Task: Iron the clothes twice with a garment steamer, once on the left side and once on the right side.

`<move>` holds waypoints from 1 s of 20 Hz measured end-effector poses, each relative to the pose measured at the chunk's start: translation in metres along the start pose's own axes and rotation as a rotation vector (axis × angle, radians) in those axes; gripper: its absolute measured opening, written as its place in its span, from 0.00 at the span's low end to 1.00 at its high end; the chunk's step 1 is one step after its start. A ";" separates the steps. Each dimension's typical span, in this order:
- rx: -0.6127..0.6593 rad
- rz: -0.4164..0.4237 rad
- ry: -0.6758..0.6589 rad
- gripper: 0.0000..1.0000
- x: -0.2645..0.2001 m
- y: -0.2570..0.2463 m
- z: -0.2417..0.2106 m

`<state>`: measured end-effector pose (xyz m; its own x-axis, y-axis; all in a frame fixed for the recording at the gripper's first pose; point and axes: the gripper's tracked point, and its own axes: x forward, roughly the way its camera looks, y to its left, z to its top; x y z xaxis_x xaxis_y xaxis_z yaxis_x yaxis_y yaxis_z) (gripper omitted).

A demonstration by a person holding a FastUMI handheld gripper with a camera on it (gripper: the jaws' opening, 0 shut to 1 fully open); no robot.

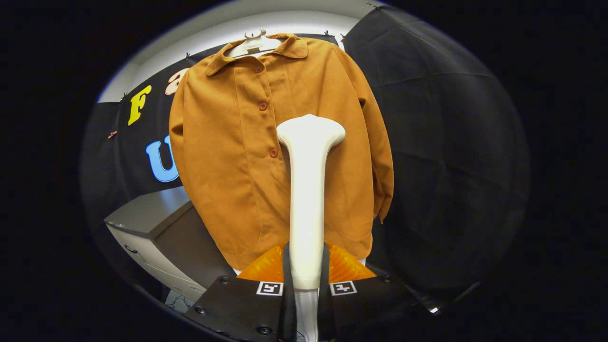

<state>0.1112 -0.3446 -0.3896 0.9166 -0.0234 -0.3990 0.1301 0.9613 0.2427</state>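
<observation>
A brown button-up jacket hangs on a white hanger against the booth's black wall, its front facing me. My gripper is shut on the handle of a white garment steamer, which stands upright between the fingers. The steamer's wide head is raised in front of the jacket, just right of the button line at mid-chest height. I cannot tell whether the head touches the fabric. The lower middle of the jacket is hidden behind the steamer.
A grey cabinet with drawer handles stands below and left of the jacket. Black cloth wall spreads to the right of the jacket.
</observation>
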 end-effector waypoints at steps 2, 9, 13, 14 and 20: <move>0.000 -0.006 0.024 0.21 -0.002 -0.002 -0.012; 0.013 -0.033 0.103 0.21 -0.016 -0.011 -0.049; 0.025 -0.053 0.124 0.21 -0.021 -0.014 -0.056; 0.022 -0.053 0.127 0.21 -0.023 -0.013 -0.056; 0.002 -0.045 0.123 0.21 -0.050 0.012 -0.056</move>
<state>0.0457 -0.3169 -0.4161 0.8567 -0.0321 -0.5148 0.1704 0.9596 0.2237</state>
